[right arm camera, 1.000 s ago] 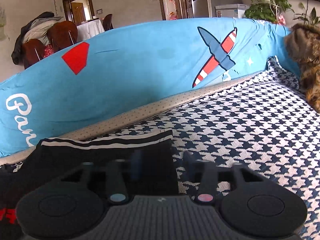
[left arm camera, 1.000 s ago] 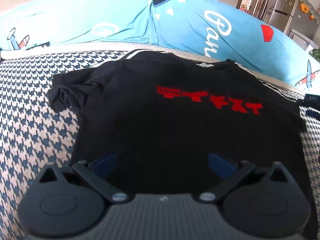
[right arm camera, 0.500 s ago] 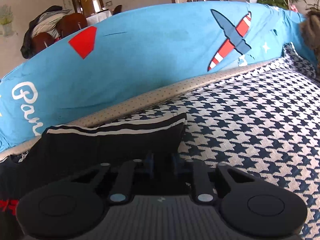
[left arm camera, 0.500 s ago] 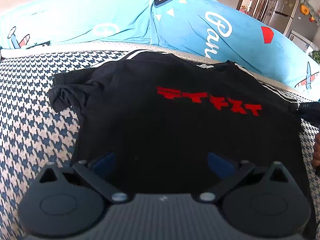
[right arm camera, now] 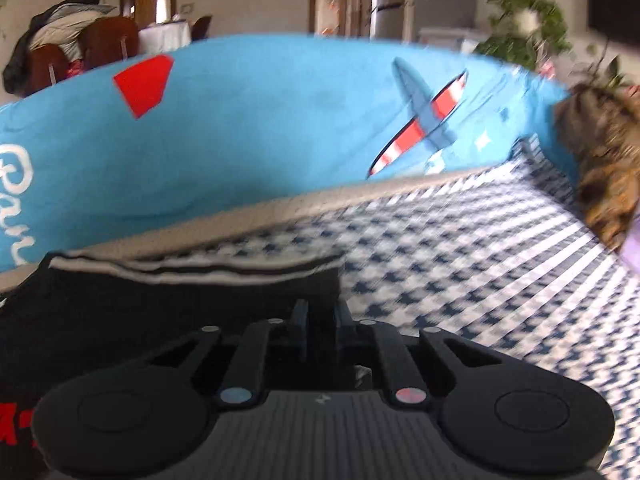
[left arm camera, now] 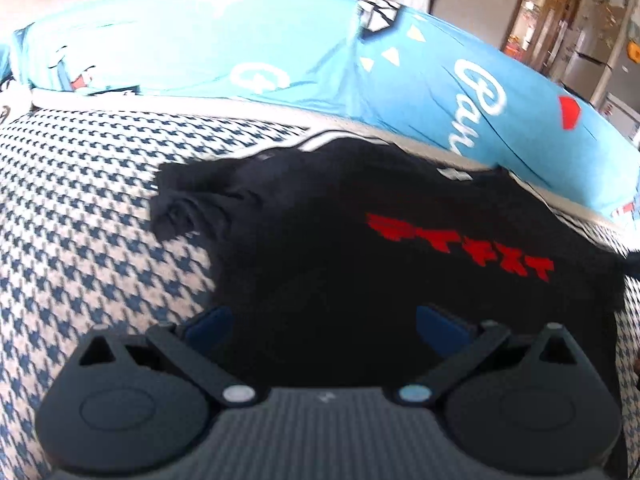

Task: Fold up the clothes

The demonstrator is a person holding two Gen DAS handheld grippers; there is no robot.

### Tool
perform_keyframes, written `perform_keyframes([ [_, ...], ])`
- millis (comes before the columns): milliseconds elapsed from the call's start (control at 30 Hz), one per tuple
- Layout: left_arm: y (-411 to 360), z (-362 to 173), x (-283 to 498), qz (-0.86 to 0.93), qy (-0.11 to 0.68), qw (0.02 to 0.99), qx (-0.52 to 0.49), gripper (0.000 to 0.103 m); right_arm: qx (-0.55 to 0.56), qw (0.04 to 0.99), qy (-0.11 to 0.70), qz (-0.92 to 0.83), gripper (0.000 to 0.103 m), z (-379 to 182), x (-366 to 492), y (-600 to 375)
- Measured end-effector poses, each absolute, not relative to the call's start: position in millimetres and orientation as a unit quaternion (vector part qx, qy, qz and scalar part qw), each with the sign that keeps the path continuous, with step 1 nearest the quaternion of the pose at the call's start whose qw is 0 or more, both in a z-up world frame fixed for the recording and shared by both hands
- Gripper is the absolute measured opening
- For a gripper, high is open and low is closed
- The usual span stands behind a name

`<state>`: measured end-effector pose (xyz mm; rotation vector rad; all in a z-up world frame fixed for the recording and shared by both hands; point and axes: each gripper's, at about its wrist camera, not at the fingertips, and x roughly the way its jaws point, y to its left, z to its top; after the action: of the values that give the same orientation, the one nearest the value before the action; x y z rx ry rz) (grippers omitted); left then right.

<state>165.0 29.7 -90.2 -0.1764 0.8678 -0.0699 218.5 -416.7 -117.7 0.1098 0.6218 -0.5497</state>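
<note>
While the black T-shirt lies unfolded, your right gripper pinches its sleeve; your left gripper is spread, so every fold remains.

Houndstooth cover, blue cushions, potted plant.

Bright daylight floods both views, and the fisheye bends the blue cushion into a bow, with dark corners at the frame edges. Motion blur smears the houndstooth cover on the right wrist view, and the plant behind streaks too. On the left view the black T-shirt reads as a near featureless dark mass, its folds lost, though the red print stays fairly crisp.
</note>
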Motion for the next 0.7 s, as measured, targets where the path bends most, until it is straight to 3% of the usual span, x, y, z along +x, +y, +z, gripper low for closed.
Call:
perform_keyframes([
  [300, 91.0, -75.0, 196.6, 0.041, 0.402, 0.905, -0.134, 0.103, 0.052, 0.934, 0.289, -0.205, 0.018, -94.7, 211.2, -380.4],
  [467, 128.4, -74.2, 215.0, 0.046, 0.404, 0.897, -0.174, 0.103, 0.045, 0.94, 0.304, -0.147, 0.029, -95.9, 202.7, -342.7],
  [700, 162.1, -76.3, 233.8, 0.037, 0.393, 0.892, -0.218, 0.103, 0.038, 0.946, 0.315, -0.069, 0.033, -92.3, 176.5, -288.1],
])
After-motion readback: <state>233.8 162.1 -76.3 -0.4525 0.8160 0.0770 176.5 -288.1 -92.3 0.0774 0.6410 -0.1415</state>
